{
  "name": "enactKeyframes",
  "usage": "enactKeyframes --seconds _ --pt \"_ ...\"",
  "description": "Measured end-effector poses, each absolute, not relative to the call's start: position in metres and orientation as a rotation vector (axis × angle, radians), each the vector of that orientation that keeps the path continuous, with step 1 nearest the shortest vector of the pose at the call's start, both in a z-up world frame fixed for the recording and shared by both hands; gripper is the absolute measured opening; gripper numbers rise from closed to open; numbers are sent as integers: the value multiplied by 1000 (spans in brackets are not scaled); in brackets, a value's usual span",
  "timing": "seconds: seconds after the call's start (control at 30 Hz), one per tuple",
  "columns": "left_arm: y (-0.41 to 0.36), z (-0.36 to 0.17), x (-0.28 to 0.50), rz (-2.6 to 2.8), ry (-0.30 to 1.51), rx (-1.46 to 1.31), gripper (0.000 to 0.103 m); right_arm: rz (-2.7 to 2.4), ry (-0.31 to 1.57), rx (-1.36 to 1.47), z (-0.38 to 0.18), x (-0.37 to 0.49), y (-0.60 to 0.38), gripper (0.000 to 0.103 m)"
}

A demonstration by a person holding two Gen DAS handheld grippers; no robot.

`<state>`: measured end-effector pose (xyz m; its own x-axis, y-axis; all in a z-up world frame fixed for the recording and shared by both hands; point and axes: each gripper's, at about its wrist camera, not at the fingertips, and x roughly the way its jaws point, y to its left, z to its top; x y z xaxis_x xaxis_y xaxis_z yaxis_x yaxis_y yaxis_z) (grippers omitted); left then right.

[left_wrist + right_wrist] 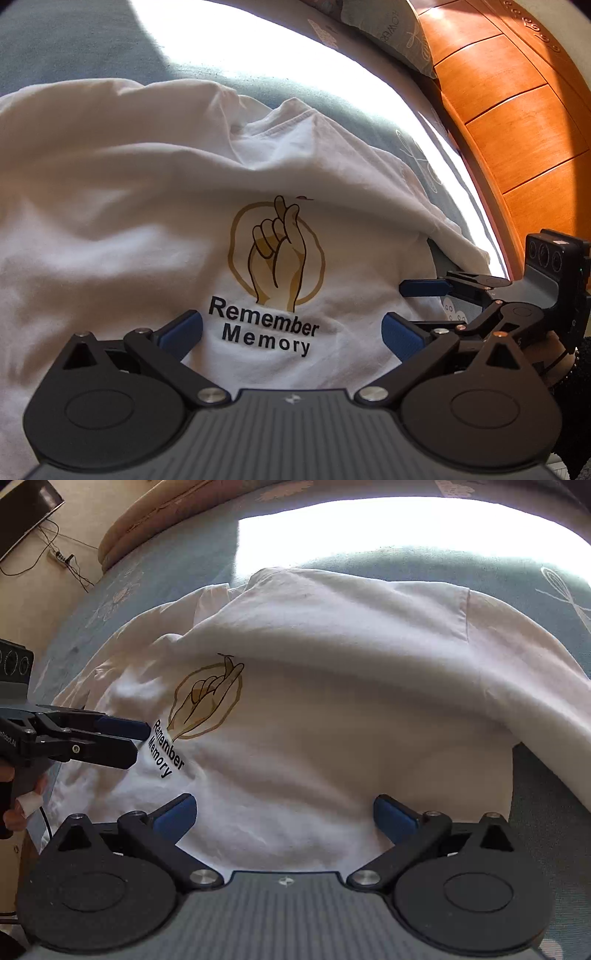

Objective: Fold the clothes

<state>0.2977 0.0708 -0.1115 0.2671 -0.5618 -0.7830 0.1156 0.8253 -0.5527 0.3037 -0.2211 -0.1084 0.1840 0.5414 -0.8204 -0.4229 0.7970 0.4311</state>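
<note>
The white cotton T-shirt with the gold hand print (273, 254) covers most of the blue-grey patterned bedspread (177, 561), one thick fold (369, 672) heaped across its far half as a soft ridge. Beyond the T-shirt the bedspread lies bare and sunlit, open for passing. To one side of it the orange wooden panelled headboard (517, 122) and a pale printed pillow (391, 29) close that edge. Both grippers hover over the T-shirt's near hem, jaws wide; the right gripper (417, 310) sits just beside the left gripper (291, 332), seemingly apart, leaving little room between them.
</note>
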Motion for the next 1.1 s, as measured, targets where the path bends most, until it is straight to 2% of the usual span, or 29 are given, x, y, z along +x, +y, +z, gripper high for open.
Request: enactKeyframes --seconds 0.17,0.27,0.53,0.73,0.83,1.0,1.1 --pt "55 -111 316 -464 1348 -352 102 603 1321 307 -111 326 -229 103" --pt "46 -112 322 -459 1405 -310 102 551 1396 270 -103 329 -217 103" --pt "27 -116 339 -432 1518 -238 102 503 1392 318 -36 300 -232 103" --pt "7 -115 335 -436 1525 -96 102 502 1434 379 -12 293 -255 103" --pt "2 -115 337 -373 1540 -87 102 557 1443 310 -4 302 -246 103" --pt "18 -112 340 -429 1548 -160 102 513 1431 257 0 316 -230 103" --pt "48 -91 339 -497 1515 -246 102 421 1413 289 0 317 -215 103"
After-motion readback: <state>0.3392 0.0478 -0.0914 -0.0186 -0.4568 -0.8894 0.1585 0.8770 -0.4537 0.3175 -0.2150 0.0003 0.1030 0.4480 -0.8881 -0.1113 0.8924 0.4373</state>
